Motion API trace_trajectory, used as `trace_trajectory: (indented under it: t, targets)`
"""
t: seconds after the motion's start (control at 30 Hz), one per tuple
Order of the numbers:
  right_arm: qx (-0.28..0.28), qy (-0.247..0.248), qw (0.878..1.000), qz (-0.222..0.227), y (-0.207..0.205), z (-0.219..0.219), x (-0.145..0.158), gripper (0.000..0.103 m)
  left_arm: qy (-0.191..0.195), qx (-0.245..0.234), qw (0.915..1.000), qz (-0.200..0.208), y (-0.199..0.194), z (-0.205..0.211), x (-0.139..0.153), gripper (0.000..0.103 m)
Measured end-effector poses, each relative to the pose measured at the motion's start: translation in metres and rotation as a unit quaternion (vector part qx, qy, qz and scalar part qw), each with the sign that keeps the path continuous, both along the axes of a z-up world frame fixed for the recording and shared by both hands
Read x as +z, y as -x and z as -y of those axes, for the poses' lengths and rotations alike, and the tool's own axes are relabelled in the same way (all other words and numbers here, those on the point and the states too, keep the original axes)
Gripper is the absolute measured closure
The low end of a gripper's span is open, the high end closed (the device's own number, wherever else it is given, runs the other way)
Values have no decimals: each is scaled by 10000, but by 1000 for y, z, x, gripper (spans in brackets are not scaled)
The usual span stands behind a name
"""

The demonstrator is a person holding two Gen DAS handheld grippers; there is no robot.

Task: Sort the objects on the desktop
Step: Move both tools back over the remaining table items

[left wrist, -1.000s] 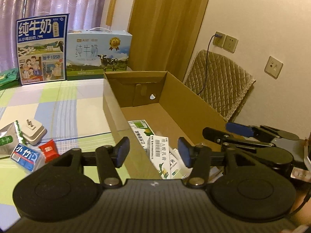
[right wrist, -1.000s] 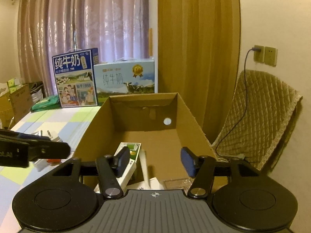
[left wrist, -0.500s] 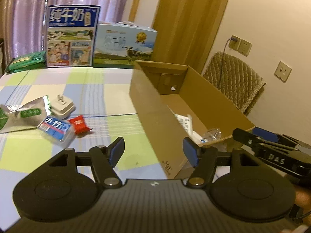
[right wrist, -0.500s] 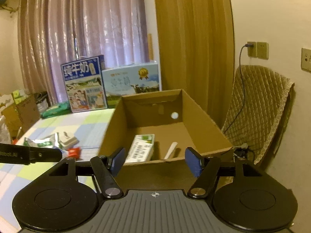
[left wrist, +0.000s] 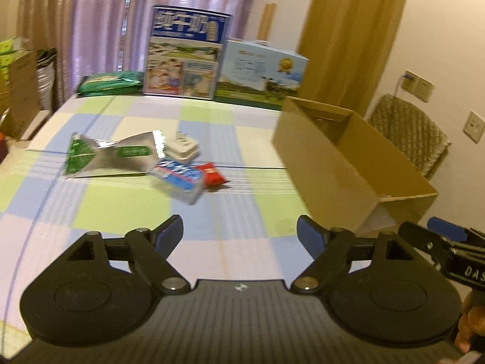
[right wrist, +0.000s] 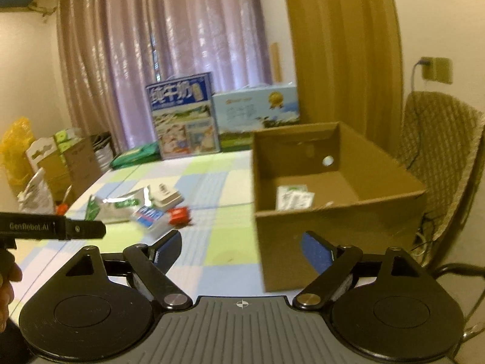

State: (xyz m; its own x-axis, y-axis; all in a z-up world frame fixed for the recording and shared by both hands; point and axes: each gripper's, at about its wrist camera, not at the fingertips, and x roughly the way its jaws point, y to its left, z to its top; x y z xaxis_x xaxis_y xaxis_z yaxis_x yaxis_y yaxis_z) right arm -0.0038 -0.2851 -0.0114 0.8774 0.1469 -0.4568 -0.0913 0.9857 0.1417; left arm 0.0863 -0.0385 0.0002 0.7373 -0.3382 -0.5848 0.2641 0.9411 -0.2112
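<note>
Four loose items are bunched together near the middle of the table point(left wrist: 121, 212), which is covered with a checked cloth. A silver-and-green foil pouch point(left wrist: 109, 156) is laid flattest and furthest toward the left edge. A white plug adapter point(left wrist: 183, 149) is set just beside the pouch's right end, on the far side of the bunch. A blue-and-white packet point(left wrist: 178, 179) is lying nearest the front edge, and a small red sachet point(left wrist: 210, 176) is touching its right side.

Both claws are spread wide with nothing gripped. The left gripper point(left wrist: 239, 236) is held above the near part of the table, so the bunch is seen ahead of it and a bit to the left, well apart from the fingertips. The right gripper point(right wrist: 241, 247) is held further right, near the cardboard box's front left corner, so the bunch is seen ahead and to its left.

The cardboard box point(right wrist: 333, 221) is parked at the right edge of the table, open on top, and some white-and-green cartons point(right wrist: 292, 197) can be made out on its floor, a bit blurry. Two milk cartons, a tall blue one point(left wrist: 186, 57) and a lower pale one point(left wrist: 260, 74), are stood along the far edge, with a green pack point(left wrist: 110, 82) at the far left corner.
</note>
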Motion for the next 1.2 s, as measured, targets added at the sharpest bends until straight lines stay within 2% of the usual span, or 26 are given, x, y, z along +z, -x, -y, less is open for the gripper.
trace_trajectory:
  t: [0.3,0.73,1.2]
  targets:
    - [411,101,9990,-113,-5,-32,-6,13,-27,384,9993,-25,4,-42,-5,17]
    - [968,385,9943,-226,-31,-71,-19,12,-191,480,9986,-92,-9,-62,-12,13]
    - [1220,602,9899,-405,-98,-87,-38,13,-631,98,9978,-168,-57,-61,-33,11]
